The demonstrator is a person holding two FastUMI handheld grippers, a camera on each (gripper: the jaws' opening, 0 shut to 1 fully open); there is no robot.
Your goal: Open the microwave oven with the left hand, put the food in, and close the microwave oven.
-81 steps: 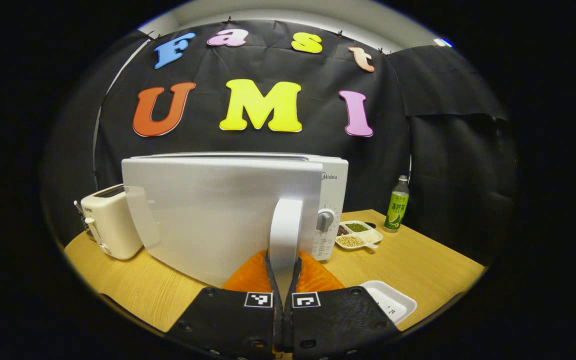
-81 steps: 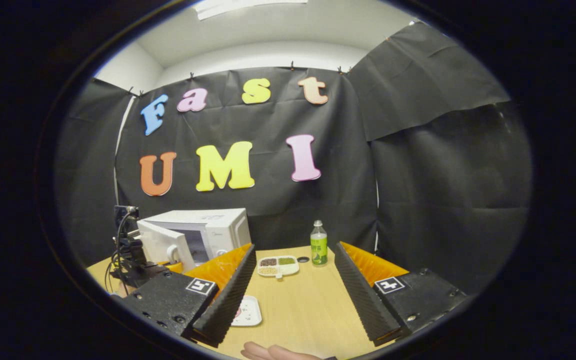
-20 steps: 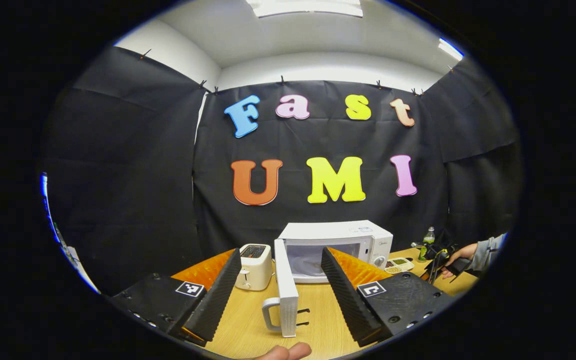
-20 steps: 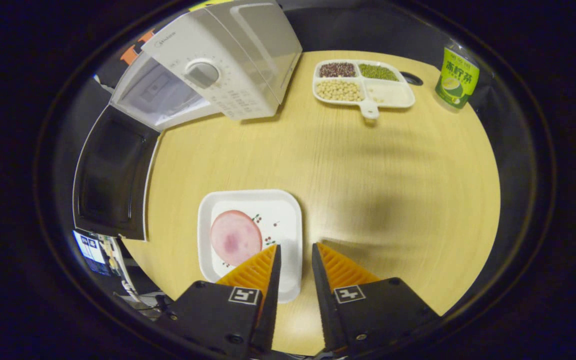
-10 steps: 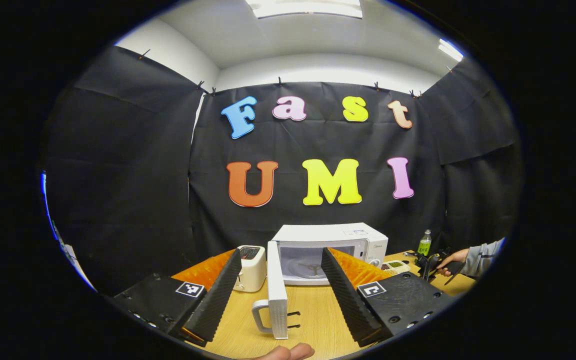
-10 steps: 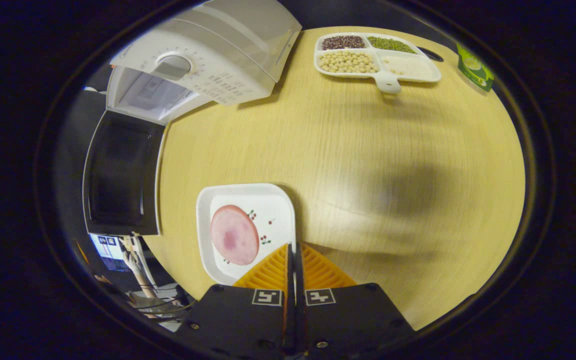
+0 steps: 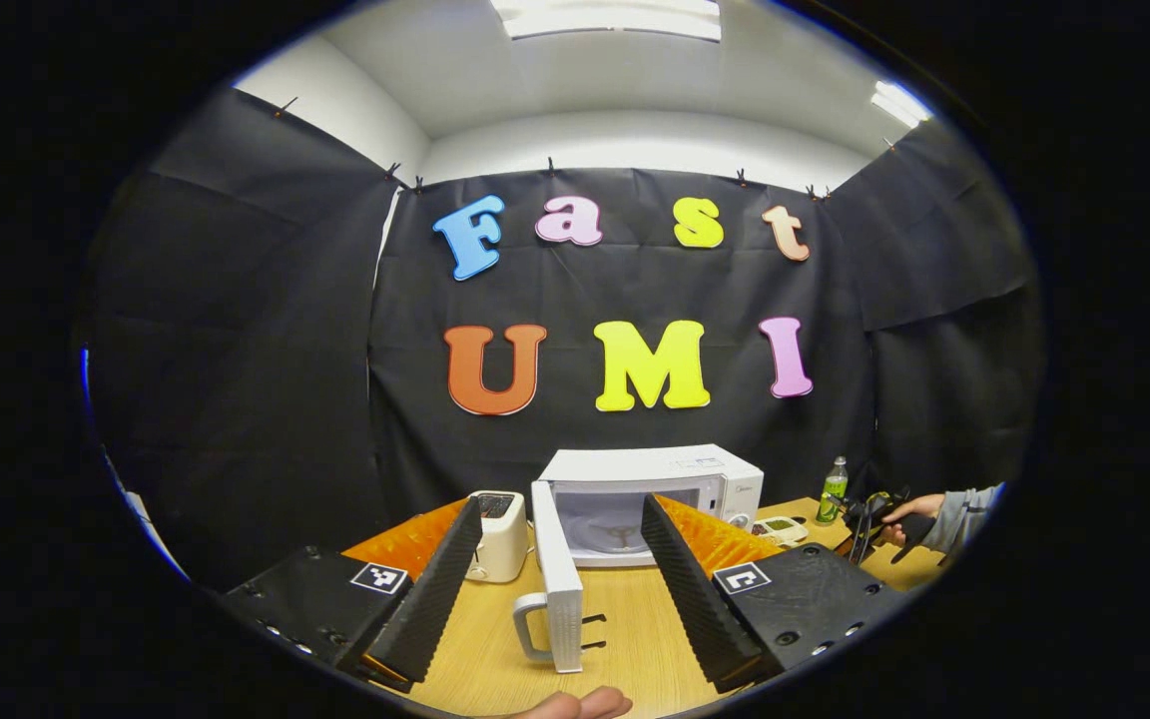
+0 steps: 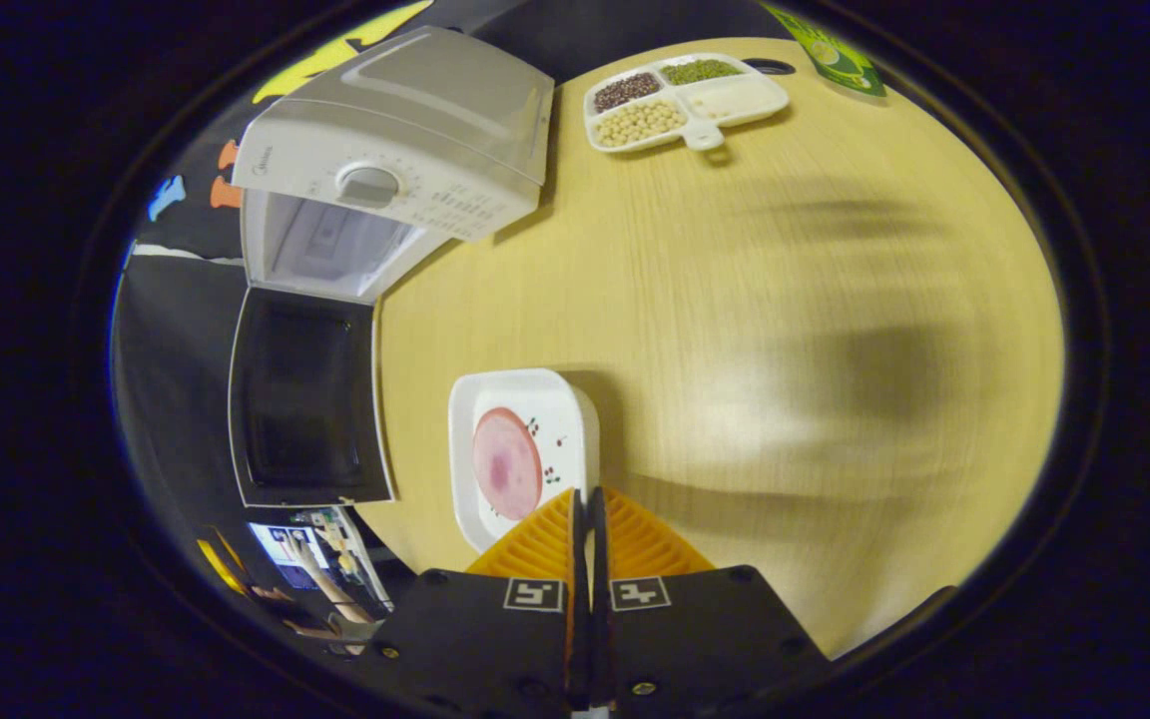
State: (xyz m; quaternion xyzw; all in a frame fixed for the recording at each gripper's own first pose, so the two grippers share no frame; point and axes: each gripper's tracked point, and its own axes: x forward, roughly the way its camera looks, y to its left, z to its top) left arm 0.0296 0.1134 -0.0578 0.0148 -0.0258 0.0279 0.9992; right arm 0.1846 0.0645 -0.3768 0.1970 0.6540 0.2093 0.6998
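Item count: one microwave oven (image 7: 670, 469), one toaster (image 7: 497, 534), one green bottle (image 7: 833, 491), one four-compartment dish (image 8: 687, 98), one white plate (image 8: 523, 454) carrying one ham slice (image 8: 507, 462).

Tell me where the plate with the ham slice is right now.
In the right gripper view, the plate sits low and left of centre on the wooden table, its near edge pinched in the right claw, just right of the open microwave door.

wooden table (image 8: 755, 330), microwave (image 8: 405, 130), toaster (image 7: 497, 535), plate (image 8: 525, 449)
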